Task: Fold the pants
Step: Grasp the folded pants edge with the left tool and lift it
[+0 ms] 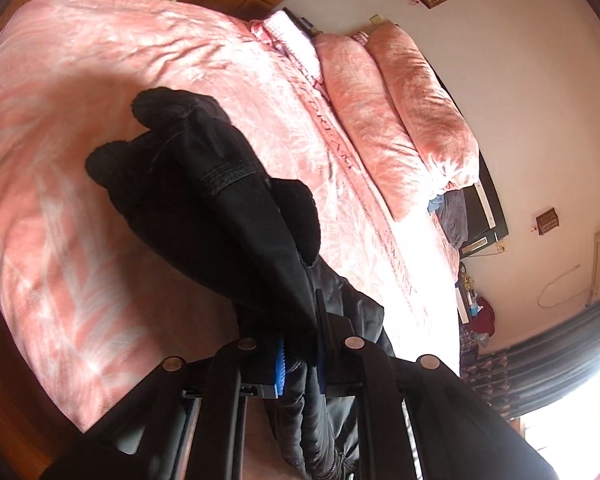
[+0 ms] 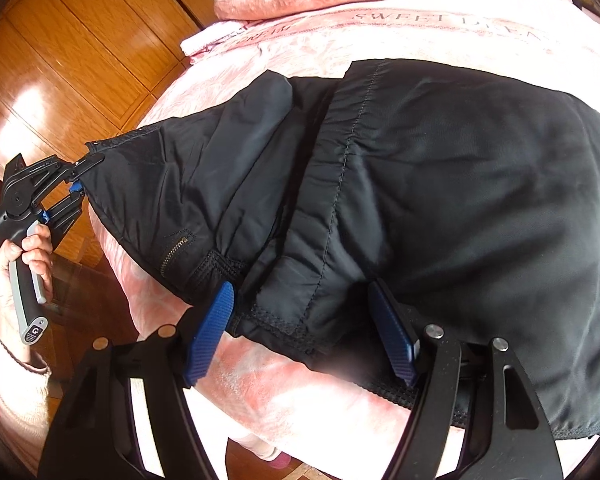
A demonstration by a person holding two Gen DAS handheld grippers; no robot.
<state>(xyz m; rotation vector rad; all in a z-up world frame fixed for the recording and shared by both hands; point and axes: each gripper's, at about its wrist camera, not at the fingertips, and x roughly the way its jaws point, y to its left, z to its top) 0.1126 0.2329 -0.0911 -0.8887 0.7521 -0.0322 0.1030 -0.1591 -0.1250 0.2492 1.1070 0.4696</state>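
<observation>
Black pants (image 2: 440, 184) lie spread on the pink bed, waistband and zip pocket toward the near edge. My left gripper (image 1: 300, 360) is shut on a bunch of the black fabric (image 1: 220, 208), which rises in front of its camera. In the right wrist view the left gripper (image 2: 80, 178) pinches the pants' corner at the left, lifting it off the bed. My right gripper (image 2: 304, 320) is open, its blue pads (image 2: 212, 332) on either side of the waistband edge without closing on it.
The pink patterned bedspread (image 1: 80, 220) covers the bed, with pink pillows (image 1: 400, 120) at its head. A wooden wardrobe (image 2: 68, 60) stands to the left. The left wrist view also shows a white wall, a nightstand with clutter (image 1: 476, 312) and a curtain (image 1: 560, 360).
</observation>
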